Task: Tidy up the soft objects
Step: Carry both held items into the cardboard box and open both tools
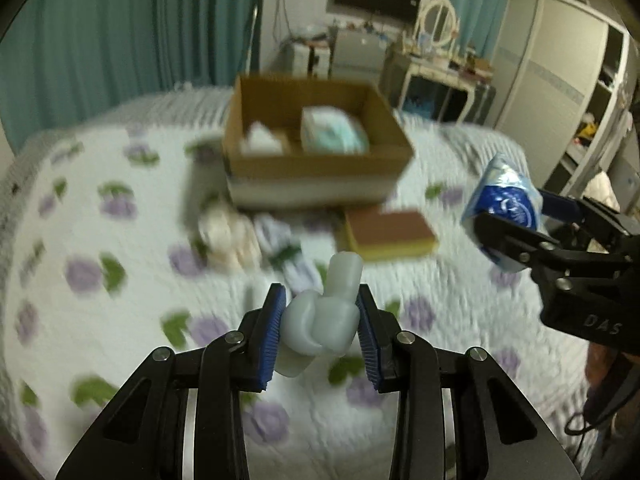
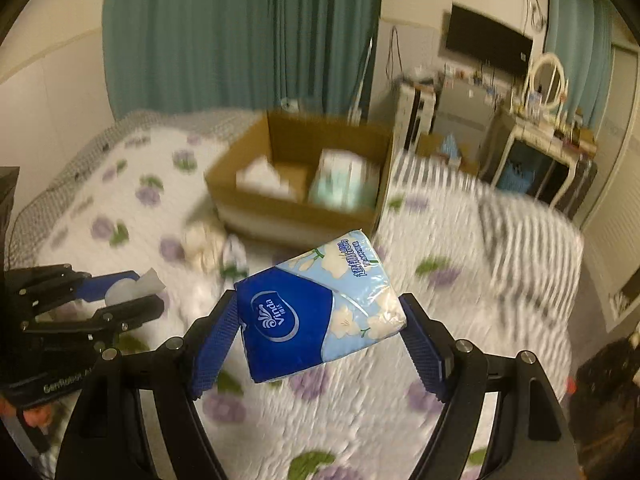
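My left gripper (image 1: 321, 322) is shut on a pale knotted soft toy (image 1: 326, 320) and holds it above the bed; it also shows in the right wrist view (image 2: 120, 294). My right gripper (image 2: 322, 330) is shut on a blue Vinda tissue pack (image 2: 320, 308), held in the air; it shows at the right of the left wrist view (image 1: 502, 216). A cardboard box (image 1: 316, 178) stands farther back on the bed with a white item (image 1: 260, 140) and a pale green pack (image 1: 334, 130) inside.
A yellow and brown sponge (image 1: 390, 230), a cream soft item (image 1: 230, 240) and a white and green cloth (image 1: 284, 248) lie in front of the box on the flowered quilt (image 1: 120, 320). Curtains, a dresser with a mirror (image 1: 438, 24) and wardrobes stand behind.
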Demonstrator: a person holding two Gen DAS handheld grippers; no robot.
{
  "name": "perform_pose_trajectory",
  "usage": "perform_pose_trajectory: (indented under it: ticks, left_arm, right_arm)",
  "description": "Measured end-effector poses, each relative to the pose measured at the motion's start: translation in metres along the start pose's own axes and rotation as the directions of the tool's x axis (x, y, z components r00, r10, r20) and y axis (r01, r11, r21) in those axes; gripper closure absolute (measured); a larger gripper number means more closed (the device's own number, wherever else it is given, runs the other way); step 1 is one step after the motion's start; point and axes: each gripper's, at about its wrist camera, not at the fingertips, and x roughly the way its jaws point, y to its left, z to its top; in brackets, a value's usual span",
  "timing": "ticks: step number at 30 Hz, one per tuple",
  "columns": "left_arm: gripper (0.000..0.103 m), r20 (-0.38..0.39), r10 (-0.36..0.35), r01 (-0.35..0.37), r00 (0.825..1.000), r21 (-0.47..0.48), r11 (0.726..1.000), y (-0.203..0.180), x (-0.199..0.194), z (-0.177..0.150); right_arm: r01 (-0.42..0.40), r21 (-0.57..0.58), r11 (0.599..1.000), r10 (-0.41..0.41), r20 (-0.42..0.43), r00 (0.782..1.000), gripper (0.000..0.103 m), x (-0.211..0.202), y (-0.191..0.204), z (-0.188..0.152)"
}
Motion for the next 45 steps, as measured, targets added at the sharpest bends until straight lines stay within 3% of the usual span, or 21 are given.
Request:
perform_pose_trajectory:
  ticks: [8, 12, 19, 25, 32, 33, 34, 35, 36, 40, 43, 45]
  left_arm:
    - [0.069, 0.131, -0.024, 0.021, 0.991, 0.024, 1.0, -0.002, -0.012, 0.096]
    - [0.069, 0.178, 0.032, -0.045, 0.984, 0.069, 0.997, -0.004, 0.008, 0.142]
    - [0.069, 0.136, 0.062, -0.067, 0.989, 0.032, 0.997, 0.016, 0.08, 0.197]
    - [0.065, 0.109, 0.085, -0.094, 0.99, 0.071, 0.993, 0.028, 0.138, 0.2]
    - [0.06, 0.061, 0.097, -0.1, 0.993, 0.058, 0.993, 0.036, 0.171, 0.194]
    - [0.057, 0.065, 0.091, -0.094, 0.994, 0.052, 0.994, 0.036, 0.171, 0.194]
    - [0.048, 0.072, 0.076, -0.079, 0.995, 0.045, 0.996, 0.038, 0.169, 0.193]
    - [0.038, 0.076, 0.07, -0.073, 0.995, 0.039, 0.997, 0.038, 0.167, 0.19]
    - [0.034, 0.081, 0.064, -0.067, 0.995, 0.033, 0.997, 0.039, 0.165, 0.19]
    - [0.032, 0.129, 0.068, -0.074, 0.989, 0.039, 0.997, 0.035, 0.138, 0.187]
    - [0.018, 0.149, 0.088, -0.097, 0.985, 0.051, 0.994, 0.031, 0.111, 0.182]
    - [0.015, 0.169, 0.091, -0.101, 0.981, 0.052, 0.994, 0.031, 0.09, 0.177]
  right_arm:
    - [0.002, -0.058, 0.998, 0.007, 0.145, 0.989, 0.025, -0.014, -0.015, 0.098]
    - [-0.005, -0.058, 0.998, 0.015, 0.176, 0.984, 0.025, 0.003, -0.024, 0.134]
    - [0.011, -0.034, 0.999, -0.006, 0.154, 0.988, 0.025, 0.077, -0.04, 0.181]
    - [0.002, 0.012, 1.0, -0.003, 0.098, 0.995, 0.025, 0.148, -0.051, 0.182]
    - [-0.023, 0.044, 0.999, 0.019, 0.075, 0.997, 0.024, 0.19, -0.063, 0.171]
    - [-0.022, 0.048, 0.999, 0.018, 0.079, 0.997, 0.022, 0.192, -0.065, 0.171]
    - [-0.019, 0.052, 0.998, 0.015, 0.082, 0.997, 0.02, 0.194, -0.065, 0.172]
    - [-0.024, 0.056, 0.998, 0.02, 0.071, 0.997, 0.013, 0.196, -0.067, 0.172]
    - [-0.022, 0.064, 0.998, 0.018, 0.072, 0.997, 0.01, 0.194, -0.067, 0.172]
    - [0.003, 0.094, 0.996, -0.014, 0.125, 0.992, 0.007, 0.168, -0.077, 0.168]
    - [0.037, 0.08, 0.996, -0.048, 0.135, 0.99, 0.007, 0.142, -0.075, 0.165]
    - [0.055, 0.072, 0.996, -0.065, 0.138, 0.988, 0.007, 0.119, -0.073, 0.162]
